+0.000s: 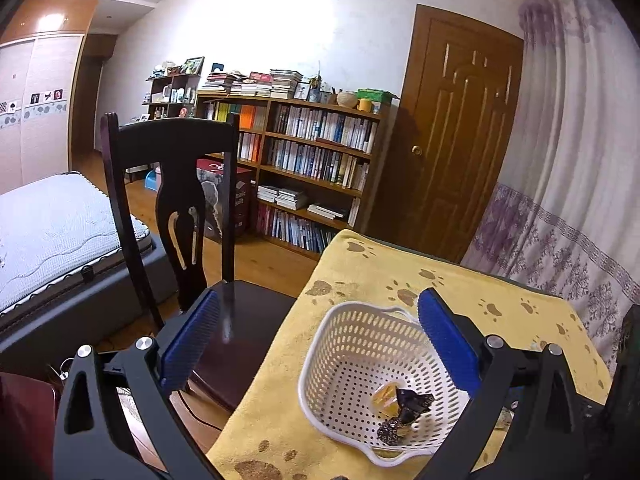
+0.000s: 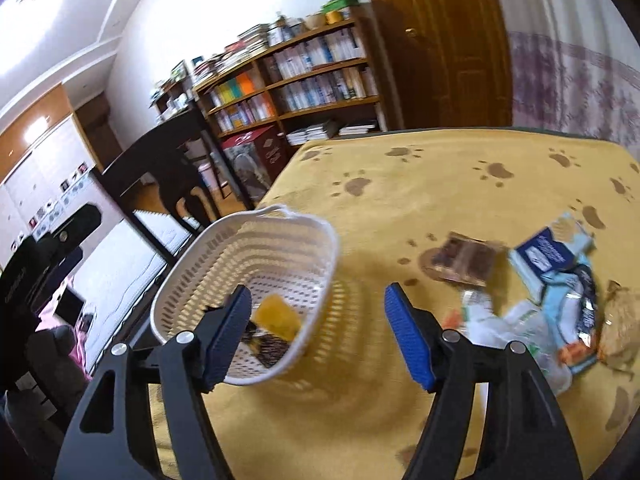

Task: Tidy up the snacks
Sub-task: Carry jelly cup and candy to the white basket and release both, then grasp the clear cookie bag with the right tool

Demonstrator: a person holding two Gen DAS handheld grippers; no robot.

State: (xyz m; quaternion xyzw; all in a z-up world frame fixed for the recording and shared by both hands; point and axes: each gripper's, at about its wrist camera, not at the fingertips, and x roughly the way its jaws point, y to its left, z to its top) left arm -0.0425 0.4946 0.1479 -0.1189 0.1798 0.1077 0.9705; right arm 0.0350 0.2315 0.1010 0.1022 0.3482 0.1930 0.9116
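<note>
**Kid:** What are your claws doing?

**Me:** My right claw (image 2: 318,330) is wide apart and holds nothing; it hangs just beside the white basket (image 2: 320,236); my left claw (image 1: 320,344) is wide apart too, with nothing in it, over the near side of the basket (image 1: 316,364).

**Kid:** Where are the snacks?

**Me:** A yellow candy (image 2: 278,316) and a dark wrapper (image 2: 268,346) lie in the basket; the rest sit in a pile (image 2: 560,288) on the right, with a brown packet (image 2: 466,258) near it; the picture is blurry, so I cannot read them.

**Kid:** What should you do next?

**Me:** I think I should go to the pile, take one snack by its edge, squeeze softly so it does not crunch, then drop it low in the basket.

**Kid:** What is under it all?

**Me:** A soft yellow cloth (image 2: 420,184) with paw prints; it could bunch up, so I would lift, not drag; a dark chair (image 1: 176,184), a bookshelf (image 1: 312,160), a door (image 1: 460,128), a bed (image 1: 52,232) and curtains (image 1: 568,168) are around.
</note>
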